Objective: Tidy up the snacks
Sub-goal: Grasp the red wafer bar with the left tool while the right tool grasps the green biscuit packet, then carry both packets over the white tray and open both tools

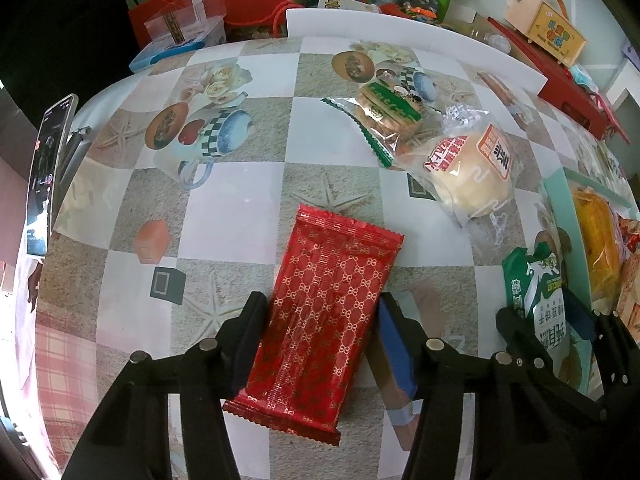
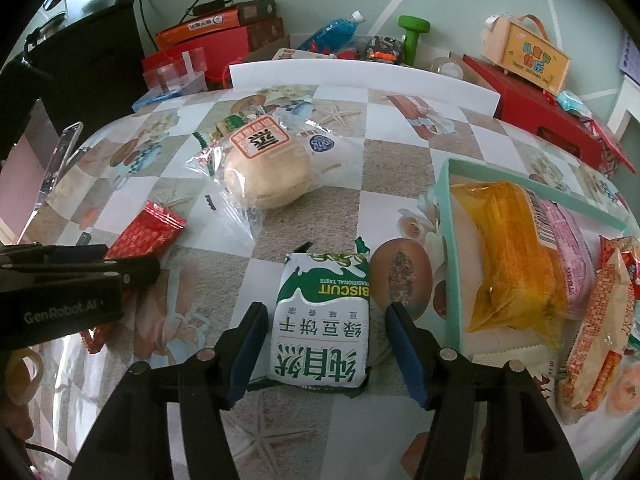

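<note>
Tray (image 2: 448,216) contents — right edge cropped

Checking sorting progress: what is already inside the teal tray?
In the teal tray: an orange-yellow packet and a pink packet beside it, partly resting on the white floor. Anything beneath them is covered; the tray's right side is hidden by other wrappers.

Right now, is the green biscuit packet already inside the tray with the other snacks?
No. The green biscuit packet lies on the table left of the tray, between the right gripper's fingers.
</note>
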{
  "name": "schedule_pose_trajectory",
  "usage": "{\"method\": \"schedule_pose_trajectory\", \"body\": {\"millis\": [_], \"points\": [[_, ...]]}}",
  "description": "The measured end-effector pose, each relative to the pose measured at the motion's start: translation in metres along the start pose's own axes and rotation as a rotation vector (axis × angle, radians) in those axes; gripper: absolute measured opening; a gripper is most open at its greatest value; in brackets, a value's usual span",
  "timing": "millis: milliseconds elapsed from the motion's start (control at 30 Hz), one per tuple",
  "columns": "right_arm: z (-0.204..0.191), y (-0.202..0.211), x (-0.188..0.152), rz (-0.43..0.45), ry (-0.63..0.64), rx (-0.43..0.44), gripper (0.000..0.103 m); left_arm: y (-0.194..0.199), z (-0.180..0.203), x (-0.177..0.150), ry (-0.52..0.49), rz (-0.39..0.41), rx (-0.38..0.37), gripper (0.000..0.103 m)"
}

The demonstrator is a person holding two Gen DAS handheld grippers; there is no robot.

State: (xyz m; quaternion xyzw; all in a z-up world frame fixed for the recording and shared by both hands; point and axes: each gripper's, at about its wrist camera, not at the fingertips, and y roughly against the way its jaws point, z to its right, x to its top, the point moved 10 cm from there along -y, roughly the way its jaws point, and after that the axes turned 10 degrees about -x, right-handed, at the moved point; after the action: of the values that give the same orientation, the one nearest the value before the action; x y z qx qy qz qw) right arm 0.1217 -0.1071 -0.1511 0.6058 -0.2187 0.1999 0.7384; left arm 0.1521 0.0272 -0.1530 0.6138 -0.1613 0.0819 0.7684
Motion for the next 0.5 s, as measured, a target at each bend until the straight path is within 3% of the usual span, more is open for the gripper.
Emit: {"method": "schedule_pose_trajectory", "body": {"millis": [133,333,500], "points": [[0.0005,0.0000,-0.0002,-0.009,0.004,-0.004,0.064,0.0009,-0.0011,0.0008,0.011,0.007,-0.006,0.054],[-0.0021,0.0041,0.0003,-0.014,0.016,0.008,0.046,0.0049,-0.0003,0.0007,0.027,0.012,-0.029,0.053],[-0.0032,0.0061,0.0007,-0.013,0.028,-0.001,0.045,0.0077,0.0011,0.0004,0.029,0.014,-0.037,0.052]]}}
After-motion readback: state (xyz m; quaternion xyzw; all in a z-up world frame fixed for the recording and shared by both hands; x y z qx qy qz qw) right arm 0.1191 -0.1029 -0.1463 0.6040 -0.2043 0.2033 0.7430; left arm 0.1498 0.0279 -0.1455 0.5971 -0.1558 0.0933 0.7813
